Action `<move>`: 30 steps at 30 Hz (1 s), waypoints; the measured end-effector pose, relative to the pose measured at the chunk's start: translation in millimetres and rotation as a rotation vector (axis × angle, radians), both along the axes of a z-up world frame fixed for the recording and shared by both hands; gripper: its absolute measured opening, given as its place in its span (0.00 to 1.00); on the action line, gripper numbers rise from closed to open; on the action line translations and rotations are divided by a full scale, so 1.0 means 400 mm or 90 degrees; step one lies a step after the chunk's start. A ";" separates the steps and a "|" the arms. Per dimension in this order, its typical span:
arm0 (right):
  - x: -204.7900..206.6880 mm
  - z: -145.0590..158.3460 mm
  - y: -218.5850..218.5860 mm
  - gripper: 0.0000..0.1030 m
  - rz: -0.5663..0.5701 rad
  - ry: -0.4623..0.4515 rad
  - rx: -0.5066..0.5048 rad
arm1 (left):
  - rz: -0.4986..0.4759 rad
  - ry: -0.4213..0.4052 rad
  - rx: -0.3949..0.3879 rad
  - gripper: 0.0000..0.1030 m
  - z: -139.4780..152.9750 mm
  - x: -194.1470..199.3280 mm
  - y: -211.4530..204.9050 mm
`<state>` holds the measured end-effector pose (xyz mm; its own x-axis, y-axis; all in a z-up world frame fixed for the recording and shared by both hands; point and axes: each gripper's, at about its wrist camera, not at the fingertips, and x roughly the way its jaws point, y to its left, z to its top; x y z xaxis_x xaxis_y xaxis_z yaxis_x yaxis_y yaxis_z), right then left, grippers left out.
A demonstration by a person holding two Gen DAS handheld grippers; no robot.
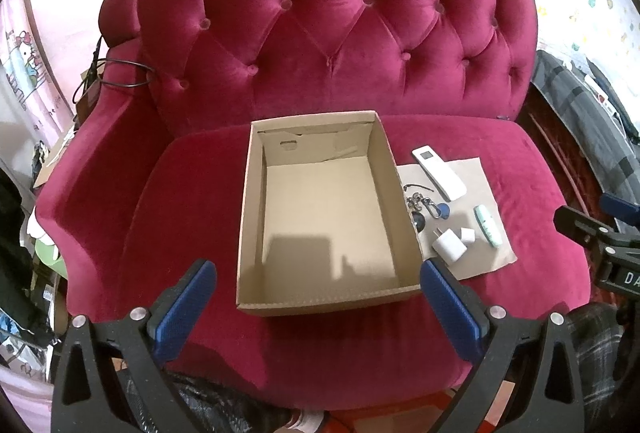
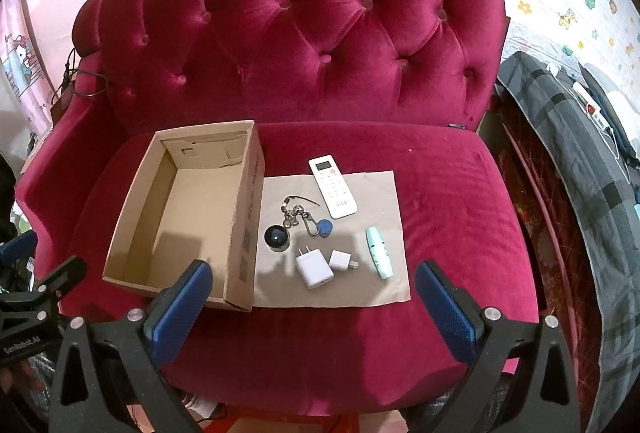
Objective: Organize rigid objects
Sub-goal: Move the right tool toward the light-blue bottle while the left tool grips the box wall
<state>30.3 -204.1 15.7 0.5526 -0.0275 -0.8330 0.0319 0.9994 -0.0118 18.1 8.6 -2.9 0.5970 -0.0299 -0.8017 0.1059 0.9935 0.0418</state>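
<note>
An open, empty cardboard box [image 1: 256, 217] [image 2: 132, 217] sits on the red velvet sofa seat. To its right a brown paper sheet [image 2: 376, 193] [image 1: 476, 173] carries a white remote [image 2: 332, 187] [image 1: 440, 173], a key ring with a blue tag and black fob [image 2: 298, 223] [image 1: 426, 207], a large white charger [image 2: 314, 267] [image 1: 448, 245], a small white charger [image 2: 342, 259] [image 1: 468, 235] and a mint-green tube [image 2: 378, 252] [image 1: 488, 225]. My left gripper [image 1: 318, 301] is open and empty in front of the box. My right gripper [image 2: 314, 307] is open and empty in front of the sheet.
The tufted sofa back [image 2: 300, 33] rises behind the seat. A dark cable [image 1: 120, 73] lies on the left armrest. A grey checked blanket [image 2: 580, 153] lies to the right of the sofa. Clutter sits at the left edge [image 1: 24, 233].
</note>
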 end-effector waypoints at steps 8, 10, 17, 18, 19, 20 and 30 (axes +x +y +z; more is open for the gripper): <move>0.020 -0.027 -0.005 1.00 -0.009 0.010 -0.010 | 0.001 0.000 0.020 1.00 -0.028 0.061 0.044; 0.028 -0.035 -0.009 1.00 -0.012 0.014 -0.010 | 0.001 0.006 0.036 1.00 -0.048 0.088 0.059; 0.059 -0.069 -0.009 1.00 -0.015 0.028 -0.018 | 0.006 0.026 0.026 1.00 -0.111 0.174 0.101; 0.066 -0.077 -0.010 1.00 -0.016 0.032 -0.021 | 0.006 0.025 0.026 1.00 -0.122 0.191 0.110; 0.070 -0.083 -0.009 1.00 -0.017 0.036 -0.022 | 0.006 0.025 0.030 1.00 -0.132 0.206 0.116; 0.075 -0.090 -0.010 1.00 -0.017 0.040 -0.024 | 0.005 0.025 0.032 1.00 -0.139 0.218 0.121; 0.121 -0.141 0.005 1.00 -0.015 0.068 -0.043 | -0.007 0.062 0.041 1.00 -0.254 0.336 0.163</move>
